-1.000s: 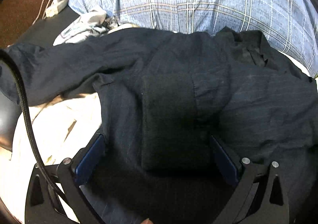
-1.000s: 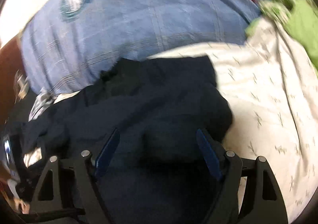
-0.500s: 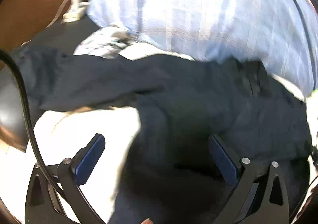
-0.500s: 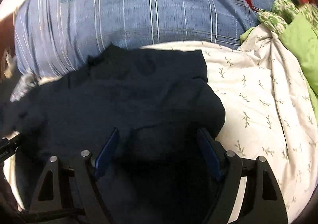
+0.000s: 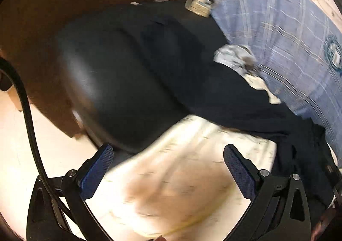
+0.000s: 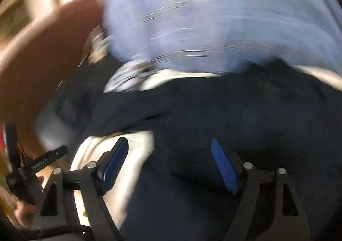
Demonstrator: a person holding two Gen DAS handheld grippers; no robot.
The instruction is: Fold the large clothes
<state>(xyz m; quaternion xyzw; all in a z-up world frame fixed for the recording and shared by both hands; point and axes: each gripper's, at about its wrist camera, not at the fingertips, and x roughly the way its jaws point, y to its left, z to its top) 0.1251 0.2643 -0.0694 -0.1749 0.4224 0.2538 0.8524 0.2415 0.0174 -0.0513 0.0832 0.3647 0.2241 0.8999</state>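
Left gripper [image 5: 168, 166] spread wide, empty, over cream bedsheet [image 5: 181, 176]. Right gripper [image 6: 168, 164] wide apart, gripping nothing, above dark navy garment [image 6: 213, 108] lying below blue plaid pillow [image 6: 213, 22].

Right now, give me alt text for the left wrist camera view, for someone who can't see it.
The left gripper, jaws wide apart and holding nothing, hangs over a pale bed sheet. Beyond it a dark navy garment stretches across the bed toward a blue plaid pillow, beside a rounded black object. The picture is blurred.
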